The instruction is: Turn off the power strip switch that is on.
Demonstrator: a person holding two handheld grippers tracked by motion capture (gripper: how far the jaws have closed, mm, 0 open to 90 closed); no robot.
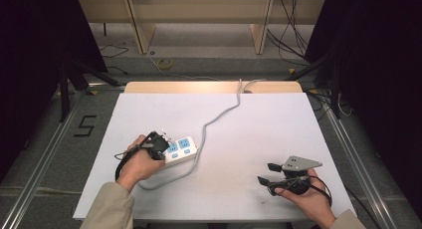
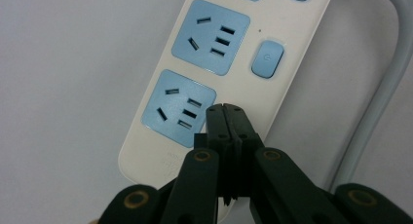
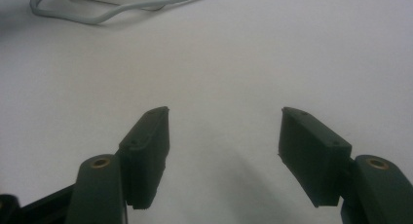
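A white power strip (image 1: 180, 150) with blue sockets lies left of centre on the white table (image 1: 259, 119). Its grey cable (image 1: 219, 117) runs off to the back edge. In the left gripper view my left gripper (image 2: 225, 107) is shut with nothing between its jaws, its tips over the near end of the power strip (image 2: 243, 63), beside the nearest blue socket (image 2: 178, 107) and below a blue button (image 2: 267, 58). From above, the left gripper (image 1: 160, 143) covers the strip's left end. My right gripper (image 1: 266, 173) rests open at the front right, jaws wide apart over bare table (image 3: 224, 112).
A loop of the grey cable (image 1: 164, 181) curls on the table in front of the power strip. Beyond the table are floor cables (image 1: 164, 63), wooden panels and dark stands on both sides. The table's middle and right are bare white surface.
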